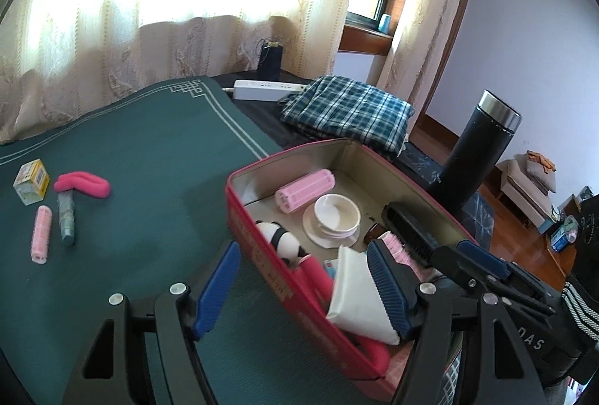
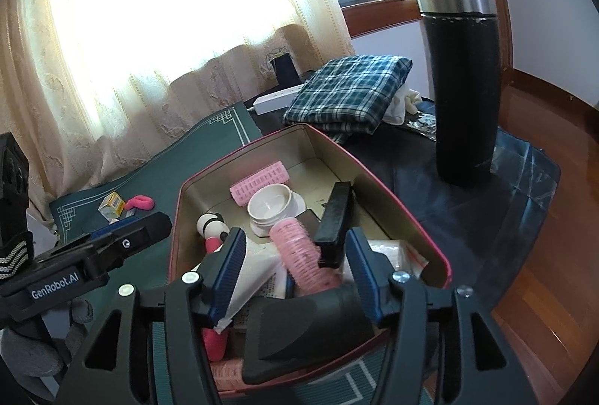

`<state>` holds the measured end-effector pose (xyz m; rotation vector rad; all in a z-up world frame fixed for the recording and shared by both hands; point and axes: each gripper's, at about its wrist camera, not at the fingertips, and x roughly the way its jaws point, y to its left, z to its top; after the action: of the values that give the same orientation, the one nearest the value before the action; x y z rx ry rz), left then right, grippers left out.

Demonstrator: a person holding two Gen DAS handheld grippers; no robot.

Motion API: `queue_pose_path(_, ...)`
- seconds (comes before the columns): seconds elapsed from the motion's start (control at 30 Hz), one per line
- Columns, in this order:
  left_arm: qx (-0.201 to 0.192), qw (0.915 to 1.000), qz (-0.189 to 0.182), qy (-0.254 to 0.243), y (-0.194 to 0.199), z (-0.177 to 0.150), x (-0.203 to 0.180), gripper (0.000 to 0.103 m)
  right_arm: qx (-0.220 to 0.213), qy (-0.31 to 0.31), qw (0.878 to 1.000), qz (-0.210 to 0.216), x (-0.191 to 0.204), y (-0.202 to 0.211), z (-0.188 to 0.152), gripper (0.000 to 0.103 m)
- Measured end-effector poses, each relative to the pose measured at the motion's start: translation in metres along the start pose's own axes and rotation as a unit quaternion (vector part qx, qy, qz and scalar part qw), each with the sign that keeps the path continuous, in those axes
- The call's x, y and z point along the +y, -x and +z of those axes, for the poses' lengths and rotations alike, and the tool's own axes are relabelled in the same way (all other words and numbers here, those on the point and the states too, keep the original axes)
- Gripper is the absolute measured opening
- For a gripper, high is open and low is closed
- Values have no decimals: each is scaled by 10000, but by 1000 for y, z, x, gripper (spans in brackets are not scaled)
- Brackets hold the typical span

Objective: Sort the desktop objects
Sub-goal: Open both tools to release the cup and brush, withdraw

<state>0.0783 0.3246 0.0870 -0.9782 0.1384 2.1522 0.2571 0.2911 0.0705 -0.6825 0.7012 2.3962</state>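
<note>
Right gripper (image 2: 292,270) spread, empty, over pink curler (image 2: 303,257) — light, ribbed, stiff; best pinched mid-barrel. Left gripper (image 1: 299,289) spread, straddling tin wall (image 1: 284,289).

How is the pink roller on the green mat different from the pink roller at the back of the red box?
The roller on the mat looks thinner, while the roller in the box looks fatter. The mat roller lies out beside a grey-green tube; the other rests inside the red box near a white dish. Both are pink and ridged.
</note>
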Motion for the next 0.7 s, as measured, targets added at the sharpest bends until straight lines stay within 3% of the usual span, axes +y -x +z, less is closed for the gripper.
queue_pose_path(0.7,23,9953,552,801,21,-24,87,72,190,623,9970,407,75,-16,-11,70)
